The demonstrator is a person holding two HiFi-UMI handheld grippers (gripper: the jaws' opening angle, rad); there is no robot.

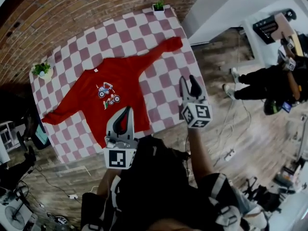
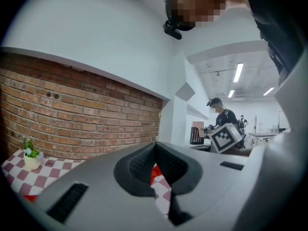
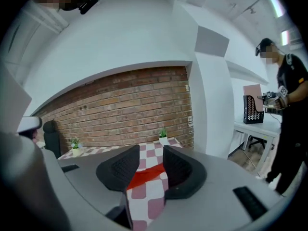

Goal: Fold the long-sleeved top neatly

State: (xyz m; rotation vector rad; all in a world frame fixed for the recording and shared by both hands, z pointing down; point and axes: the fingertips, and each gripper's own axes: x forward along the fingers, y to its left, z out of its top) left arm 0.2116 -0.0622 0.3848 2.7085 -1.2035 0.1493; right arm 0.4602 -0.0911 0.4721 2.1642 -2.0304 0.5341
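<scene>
From my seat at the controls, the long-sleeved top [image 1: 126,76] lies spread flat and face up in the middle of the table [image 1: 168,76], which wears a pink-and-white checked cloth. The top is red, with a small vehicle print [image 1: 108,94] on its chest. Its collar points toward the far edge, along the brick wall [image 1: 72,8], and its hem lies close to the near edge. One sleeve [image 1: 161,52] stretches out toward the far right corner, and the other sleeve [image 1: 62,112] runs to the left edge, its cuff right at the border of the cloth. A small potted plant [image 1: 158,6] stands on the far right corner and a second plant [image 1: 42,70] on the far left corner, both clear of the garment. My left gripper [image 1: 126,115] sits over the hem at the near edge; its fingers are pressed together at the tips with nothing caught between them, only red fabric and checks showing beyond. My right gripper [image 1: 189,83] sits over the near right corner, above bare checked cloth and apart from the top; its fingers are spread, and in the right gripper view the outstretched sleeve shows far off through the gap, not gripped. Off to the right, away from the table, a person [image 1: 269,81] in dark clothes stands on the wooden floor.
</scene>
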